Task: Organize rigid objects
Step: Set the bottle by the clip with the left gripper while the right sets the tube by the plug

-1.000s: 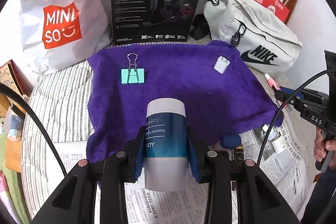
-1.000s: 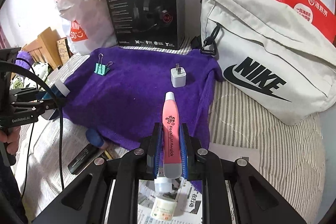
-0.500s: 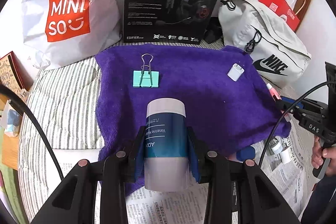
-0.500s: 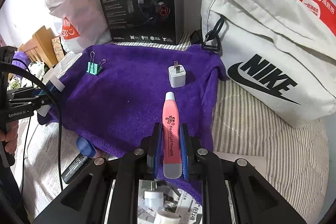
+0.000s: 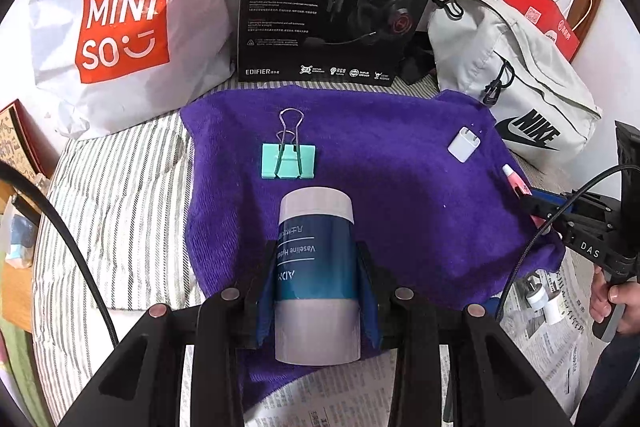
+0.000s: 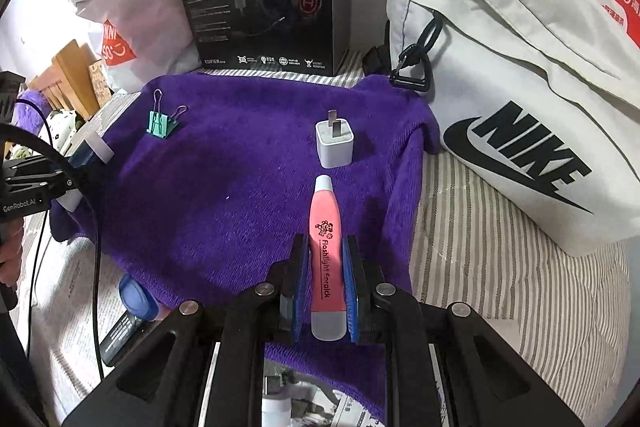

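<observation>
Left gripper (image 5: pixel 316 291) clamped on blue-and-white jar (image 5: pixel 316 279), long axis along the fingers, lid end pointing ahead at mint binder clip (image 5: pixel 288 161) on purple towel (image 5: pixel 400 211), right gripper (image 6: pixel 327 291) grasping pink flashlight (image 6: pixel 326 259), tip pointing forward toward white charger (image 6: pixel 334 143) just beyond

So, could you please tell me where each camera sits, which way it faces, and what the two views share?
Left wrist: on the left gripper, looking down along its fingers at the bottle it grips; the person's other hand shows at right.
Right wrist: on the right gripper, looking down at the pink pen it grips; the left gripper shows at left.
Shared: purple towel, binder clip, charger.
</observation>
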The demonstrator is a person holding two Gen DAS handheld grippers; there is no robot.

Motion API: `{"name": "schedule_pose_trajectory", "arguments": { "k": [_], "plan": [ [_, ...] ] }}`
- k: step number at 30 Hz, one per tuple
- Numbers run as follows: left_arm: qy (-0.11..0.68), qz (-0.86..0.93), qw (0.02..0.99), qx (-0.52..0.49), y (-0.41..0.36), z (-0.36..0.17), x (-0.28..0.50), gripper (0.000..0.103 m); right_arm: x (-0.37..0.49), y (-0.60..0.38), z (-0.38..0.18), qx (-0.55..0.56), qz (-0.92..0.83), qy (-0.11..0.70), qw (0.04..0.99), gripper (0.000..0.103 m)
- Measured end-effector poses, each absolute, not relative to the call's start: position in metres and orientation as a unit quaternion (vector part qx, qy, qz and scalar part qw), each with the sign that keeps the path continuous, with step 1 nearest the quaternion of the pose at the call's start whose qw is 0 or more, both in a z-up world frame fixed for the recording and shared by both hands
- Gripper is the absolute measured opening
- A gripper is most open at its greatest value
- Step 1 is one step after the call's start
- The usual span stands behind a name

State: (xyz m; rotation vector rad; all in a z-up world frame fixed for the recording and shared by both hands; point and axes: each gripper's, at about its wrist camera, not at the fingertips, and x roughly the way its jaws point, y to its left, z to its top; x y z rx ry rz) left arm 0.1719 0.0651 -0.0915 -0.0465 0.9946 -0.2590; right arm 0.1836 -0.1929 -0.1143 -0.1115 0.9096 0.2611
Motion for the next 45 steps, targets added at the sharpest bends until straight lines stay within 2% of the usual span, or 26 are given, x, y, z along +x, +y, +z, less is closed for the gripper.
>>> {"name": "schedule_pose_trajectory", "arguments": {
  "k": [24, 45],
  "plan": [
    [0.492, -0.115, 0.862, -0.041, 0.075, -0.111, 0.205, 0.034, 0.221, -0.19, -0.134, -0.055, 0.113, 0.463, 0.877, 0.017],
    [0.5, -0.094, 0.861, 0.015, 0.057, -0.121, 0.216, 0.034, 0.229, -0.183, -0.142, -0.067, 0.113, 0.463, 0.876, 0.017]
  ]
}}
